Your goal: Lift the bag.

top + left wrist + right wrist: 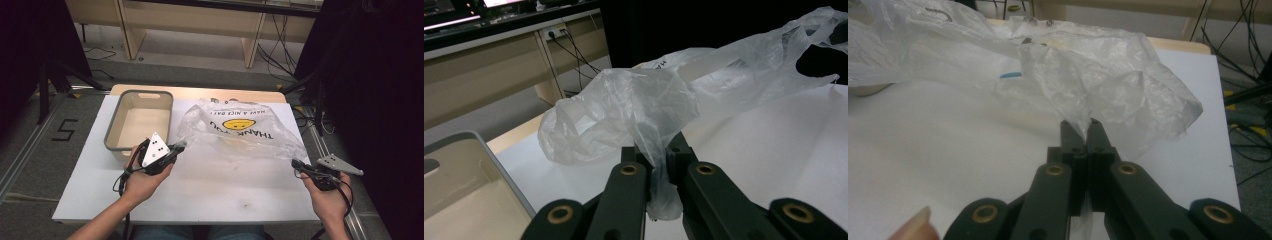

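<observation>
Between the two grippers, a clear plastic bag [240, 131] is stretched over the white table [210, 190].

The left gripper [181, 146] is closed on one bunched edge of the bag, and the right gripper [296, 164] pinches the opposite edge; both hold the film tight between their jaws. A grey bin [140, 122] stands just beyond the left gripper.

So the plastic bag [240, 131] is spread across the middle of the table [210, 192], and the bin [139, 120] sits just left of it at the far-left part. Left gripper [181, 146] is at the bag's left edge, right in front of the bin; right gripper [296, 164] is at the bag's right corner.
</observation>
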Motion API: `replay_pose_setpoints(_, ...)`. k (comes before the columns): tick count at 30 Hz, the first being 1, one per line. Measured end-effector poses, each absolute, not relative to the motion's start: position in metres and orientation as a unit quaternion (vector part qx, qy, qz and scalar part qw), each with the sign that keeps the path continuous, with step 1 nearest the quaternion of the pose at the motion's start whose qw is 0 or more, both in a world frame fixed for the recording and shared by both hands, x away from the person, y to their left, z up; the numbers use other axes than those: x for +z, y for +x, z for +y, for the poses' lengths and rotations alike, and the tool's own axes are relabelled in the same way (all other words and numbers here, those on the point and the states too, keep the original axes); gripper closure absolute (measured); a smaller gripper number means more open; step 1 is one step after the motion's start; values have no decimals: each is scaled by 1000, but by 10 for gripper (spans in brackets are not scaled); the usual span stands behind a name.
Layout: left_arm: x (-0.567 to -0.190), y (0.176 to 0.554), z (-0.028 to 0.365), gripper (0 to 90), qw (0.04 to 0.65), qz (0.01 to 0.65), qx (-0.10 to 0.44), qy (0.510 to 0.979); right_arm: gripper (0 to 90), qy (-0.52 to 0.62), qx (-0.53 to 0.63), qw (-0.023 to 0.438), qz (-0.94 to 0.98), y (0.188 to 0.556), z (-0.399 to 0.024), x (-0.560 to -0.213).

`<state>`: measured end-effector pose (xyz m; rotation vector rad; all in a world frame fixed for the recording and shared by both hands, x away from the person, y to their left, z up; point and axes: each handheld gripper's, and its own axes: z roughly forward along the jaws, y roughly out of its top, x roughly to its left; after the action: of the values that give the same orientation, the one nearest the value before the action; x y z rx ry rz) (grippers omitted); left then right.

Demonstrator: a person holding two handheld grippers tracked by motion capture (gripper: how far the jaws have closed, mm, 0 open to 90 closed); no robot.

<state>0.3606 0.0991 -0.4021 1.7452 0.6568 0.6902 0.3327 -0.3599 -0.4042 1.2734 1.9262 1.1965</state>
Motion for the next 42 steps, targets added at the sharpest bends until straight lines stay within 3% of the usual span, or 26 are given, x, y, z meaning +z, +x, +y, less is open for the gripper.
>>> replay_pose_setpoints(15, -390, 366, 103, 881, 566, 286, 315, 707, 900, 455, 473, 312, 687, 334, -355, -391)
replay_pose_setpoints(42, -363, 362, 108, 880, 591, 278, 337, 679, 900, 434, 504, 350, 659, 328, -352, -363)
